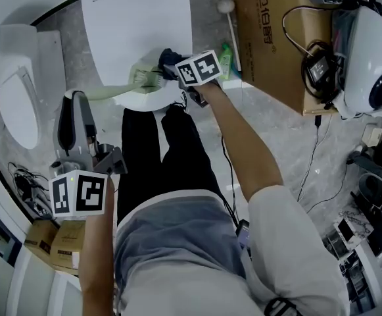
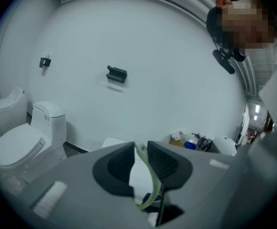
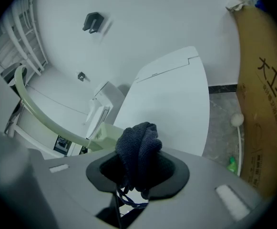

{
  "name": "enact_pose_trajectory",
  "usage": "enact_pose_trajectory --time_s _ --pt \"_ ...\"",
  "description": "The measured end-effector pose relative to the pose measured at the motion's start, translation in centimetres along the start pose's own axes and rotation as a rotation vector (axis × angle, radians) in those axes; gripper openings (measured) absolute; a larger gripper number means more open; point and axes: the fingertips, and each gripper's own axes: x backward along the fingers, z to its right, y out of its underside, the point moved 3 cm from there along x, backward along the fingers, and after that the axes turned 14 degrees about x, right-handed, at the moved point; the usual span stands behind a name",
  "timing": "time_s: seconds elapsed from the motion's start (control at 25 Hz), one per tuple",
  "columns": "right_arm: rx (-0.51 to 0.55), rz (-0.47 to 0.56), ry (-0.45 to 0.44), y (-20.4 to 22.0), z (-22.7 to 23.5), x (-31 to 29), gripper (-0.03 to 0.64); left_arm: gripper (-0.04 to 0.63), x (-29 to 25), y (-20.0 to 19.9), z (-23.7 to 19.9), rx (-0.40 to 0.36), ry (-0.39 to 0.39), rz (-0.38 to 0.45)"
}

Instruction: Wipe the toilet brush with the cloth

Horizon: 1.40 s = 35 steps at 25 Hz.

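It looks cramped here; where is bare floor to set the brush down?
Bare floor lies between the person's right arm and the cardboard box, and a strip between the toilet and the white panel. The right side, piled with equipment, is crowded.

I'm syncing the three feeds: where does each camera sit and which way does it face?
Head view: on the head, looking steeply down at legs, both forearms, left gripper, right gripper and brush.
Left gripper view: on the left gripper, facing a white wall and toilet; its jaws clamp the brush.
Right gripper view: on the right gripper, facing the brush; its jaws clamp the cloth.
Shared: all three show the brush; head and right gripper views share the box.
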Motion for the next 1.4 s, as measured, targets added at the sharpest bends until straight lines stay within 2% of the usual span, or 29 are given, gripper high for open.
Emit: enact_pose_trajectory --time_s 0.4,0.52,0.96,1.2,1.4 --pt "0.137 -0.075 -0.004 1.3 0.1 0.2 0.112 0.000 -0.2 0.0 0.1 -0.001 -0.006 0.001" --pt "0.149 -0.095 0.001 2.0 0.2 -0.1 0.112 0.000 -0.2 0.0 0.0 -0.003 -0.007 0.001" --pt "0.014 -0.103 -0.024 6.2 -0.4 -1.0 0.112 0.000 -0.5 0.1 0.1 -0.009 -0.006 0.006" --pt "-0.135 -0.016 -0.007 8.2 -2.2 -1.8 0.112 0.000 -0.6 0.1 0.2 -0.014 -0.007 0.005" --pt "-0.259 0.075 0.055 8.9 -2.9 -2.1 0.112 0.000 -0.8 0.1 0.2 -0.013 -0.002 0.005"
